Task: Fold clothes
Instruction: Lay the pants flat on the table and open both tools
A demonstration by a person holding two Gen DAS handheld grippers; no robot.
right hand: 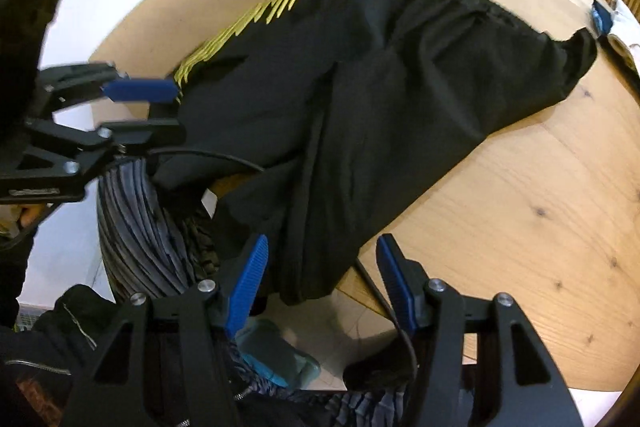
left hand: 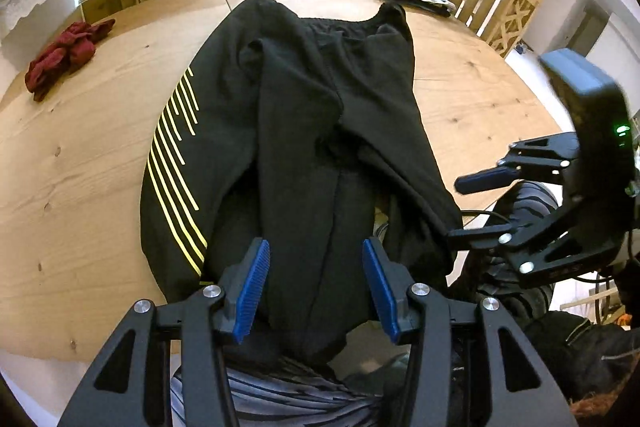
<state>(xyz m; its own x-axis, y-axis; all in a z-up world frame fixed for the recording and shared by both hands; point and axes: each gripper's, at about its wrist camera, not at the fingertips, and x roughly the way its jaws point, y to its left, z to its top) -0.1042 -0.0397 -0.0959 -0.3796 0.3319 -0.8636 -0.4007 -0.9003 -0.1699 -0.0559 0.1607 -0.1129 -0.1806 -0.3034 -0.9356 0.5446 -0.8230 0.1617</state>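
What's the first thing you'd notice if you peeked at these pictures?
A big pair of black track pants with yellow stripes sprawls across the middle of the wooden table, its leg ends drooping over the near edge. The left gripper and the right gripper, both with bright blue pads, hang open over those leg ends. A crumpled dark red cloth lies alone near the table's far left side.

Your lighting is even and fairly bright; the wooden table [left hand: 80, 163] reads warm and well exposed. Both views curve strongly toward dark circular corners. The black trousers [left hand: 304, 131] swallow detail, so you get folds only as faint sheen. Right wrist view shows slight motion smear on the left gripper [right hand: 160, 107]. White areas beyond the table clip.
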